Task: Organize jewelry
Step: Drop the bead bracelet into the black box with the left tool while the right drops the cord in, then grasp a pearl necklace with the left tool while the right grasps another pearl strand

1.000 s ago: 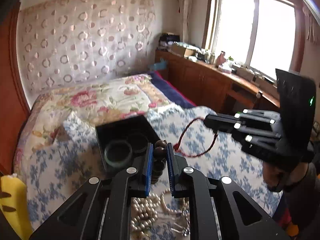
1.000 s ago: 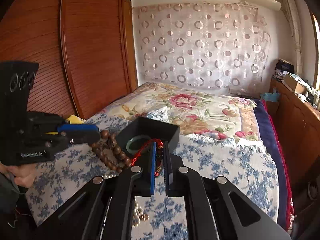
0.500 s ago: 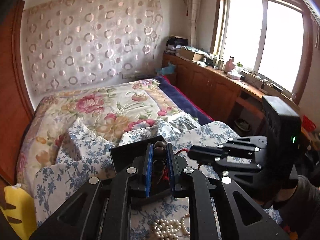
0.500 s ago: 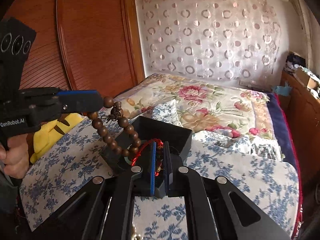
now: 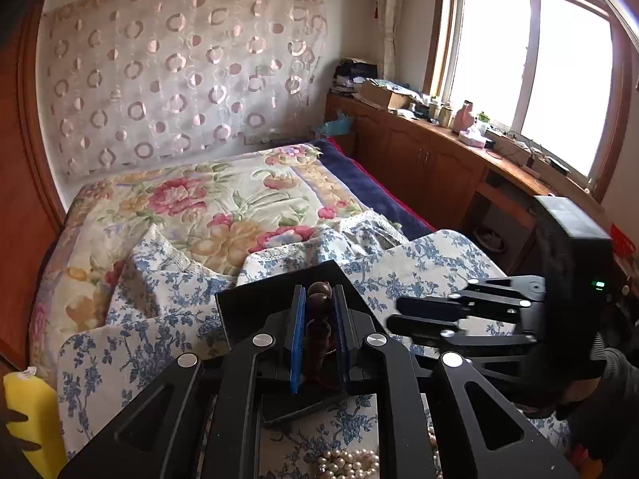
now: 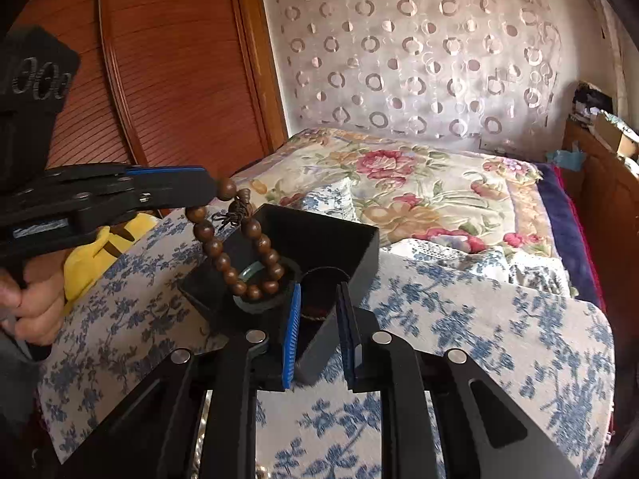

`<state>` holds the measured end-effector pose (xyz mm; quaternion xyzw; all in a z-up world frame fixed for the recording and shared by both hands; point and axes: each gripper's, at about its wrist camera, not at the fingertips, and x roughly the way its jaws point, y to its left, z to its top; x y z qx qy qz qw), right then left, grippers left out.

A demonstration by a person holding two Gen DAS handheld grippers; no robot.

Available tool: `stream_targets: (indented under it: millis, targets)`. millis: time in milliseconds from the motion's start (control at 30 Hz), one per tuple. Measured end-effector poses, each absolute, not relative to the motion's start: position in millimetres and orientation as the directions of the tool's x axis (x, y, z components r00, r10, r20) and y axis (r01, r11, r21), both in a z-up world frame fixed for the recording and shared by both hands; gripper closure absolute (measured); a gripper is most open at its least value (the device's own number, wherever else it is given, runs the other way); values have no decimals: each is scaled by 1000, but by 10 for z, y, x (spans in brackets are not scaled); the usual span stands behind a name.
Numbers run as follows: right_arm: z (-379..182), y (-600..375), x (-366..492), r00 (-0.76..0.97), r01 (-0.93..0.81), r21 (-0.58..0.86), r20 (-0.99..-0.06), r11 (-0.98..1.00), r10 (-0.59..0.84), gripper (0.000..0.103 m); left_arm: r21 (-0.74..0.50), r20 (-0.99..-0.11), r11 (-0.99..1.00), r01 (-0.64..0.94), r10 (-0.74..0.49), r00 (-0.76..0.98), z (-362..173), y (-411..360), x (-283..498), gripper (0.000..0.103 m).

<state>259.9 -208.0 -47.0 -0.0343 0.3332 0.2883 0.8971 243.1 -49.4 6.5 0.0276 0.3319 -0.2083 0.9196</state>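
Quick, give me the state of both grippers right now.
Left gripper: shut on the wooden bead bracelet, which hangs over the black box.
Right gripper: open, holding nothing.

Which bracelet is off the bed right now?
The brown wooden bead bracelet, hanging from the left gripper above the black box. The green bangle lies inside it.

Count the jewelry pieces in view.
4: wooden bead bracelet in the left tool, green bangle and red cord in the black box, pearls on the cloth; more may be hidden.

Black box (image 6: 319, 239) crowded: dangling bead bracelet (image 6: 239, 255) above, both tongs close.
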Motion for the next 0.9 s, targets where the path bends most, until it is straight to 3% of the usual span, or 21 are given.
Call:
stream_targets:
  millis: [400,900]
  targets:
    - [-574,-2177,2050,609,-551,102,-629,828,483,83,-107,-659,925,365,-341,671,-234,-316,2214,86]
    - [-986,-1914,1838,492,-596,97,-740,797,458,83,-119,-703,941,316,-305,643,-673,0,1530,86]
